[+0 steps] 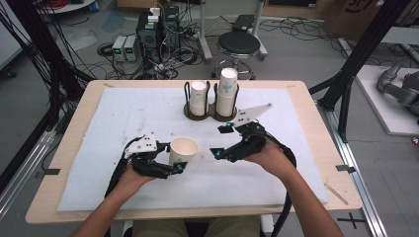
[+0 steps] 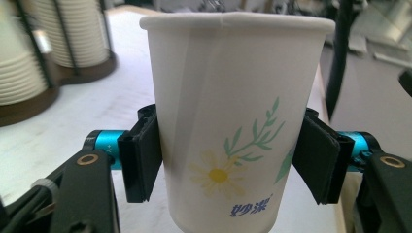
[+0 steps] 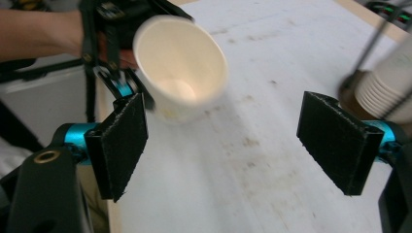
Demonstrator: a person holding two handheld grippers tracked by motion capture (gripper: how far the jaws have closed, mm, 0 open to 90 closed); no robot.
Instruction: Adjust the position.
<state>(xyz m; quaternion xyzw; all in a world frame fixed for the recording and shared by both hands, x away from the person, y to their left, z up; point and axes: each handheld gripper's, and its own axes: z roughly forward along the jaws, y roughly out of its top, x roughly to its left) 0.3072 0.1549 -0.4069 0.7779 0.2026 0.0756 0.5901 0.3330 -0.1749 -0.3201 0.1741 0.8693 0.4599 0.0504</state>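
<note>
A white paper cup (image 2: 233, 126) stands upright with its mouth open, empty inside, its rolled rim intact. Its side bears a printed yellow daisy, green leafy sprigs and small blue characters near the base. It sits at the near-left part of the white padded mat (image 1: 123, 118), well apart from the cup stacks at the far side, clasped at its lower half.

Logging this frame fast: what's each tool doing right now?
Left tool: closed on the cup.
Right tool: open, holding nothing.
</note>
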